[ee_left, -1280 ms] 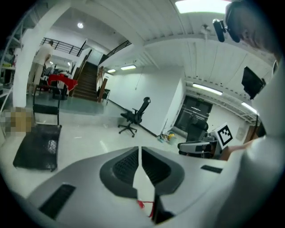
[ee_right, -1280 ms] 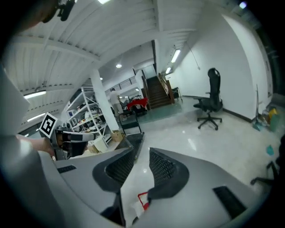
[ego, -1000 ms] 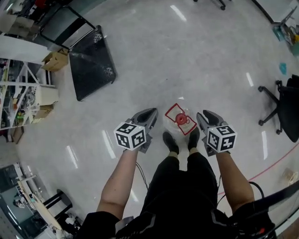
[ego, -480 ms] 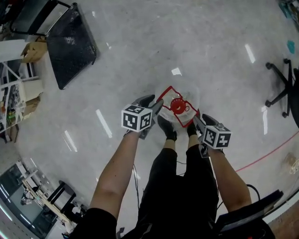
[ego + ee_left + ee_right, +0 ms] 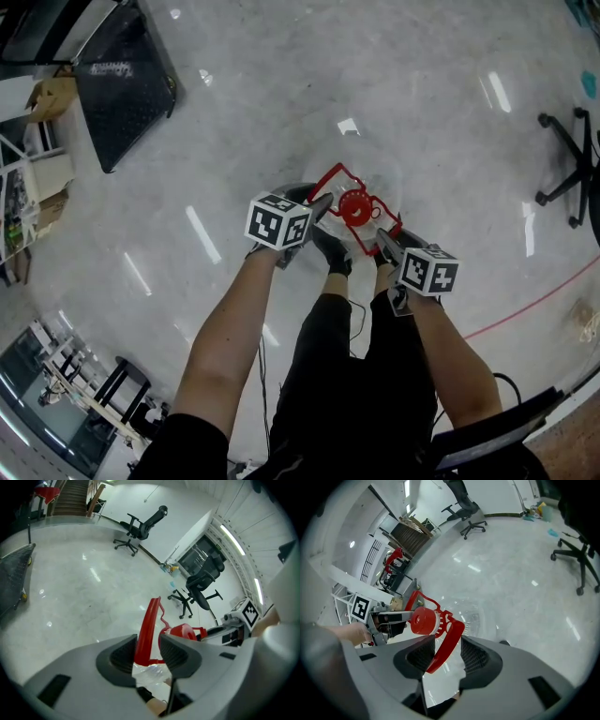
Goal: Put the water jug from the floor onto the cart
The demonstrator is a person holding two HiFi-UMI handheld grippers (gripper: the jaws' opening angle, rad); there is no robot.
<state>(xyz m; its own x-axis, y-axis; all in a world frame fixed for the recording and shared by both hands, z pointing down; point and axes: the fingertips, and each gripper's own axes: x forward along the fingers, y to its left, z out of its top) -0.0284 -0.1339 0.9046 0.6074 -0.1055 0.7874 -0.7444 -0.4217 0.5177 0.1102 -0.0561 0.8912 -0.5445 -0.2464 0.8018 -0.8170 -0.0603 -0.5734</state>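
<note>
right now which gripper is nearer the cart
Left. Both pairs of jaws have just been opening, the jug handle between them: left gripper on its cart side, right gripper opposite.

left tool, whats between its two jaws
In the left gripper view, the left tool straddles the red handle of the water jug; its jaws have just been opening and aren't clamped on it.

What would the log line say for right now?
water jug: on floor | left tongs: just opened, red handle between, unclamped | right tongs: just opened, handle between, unclamped
</note>
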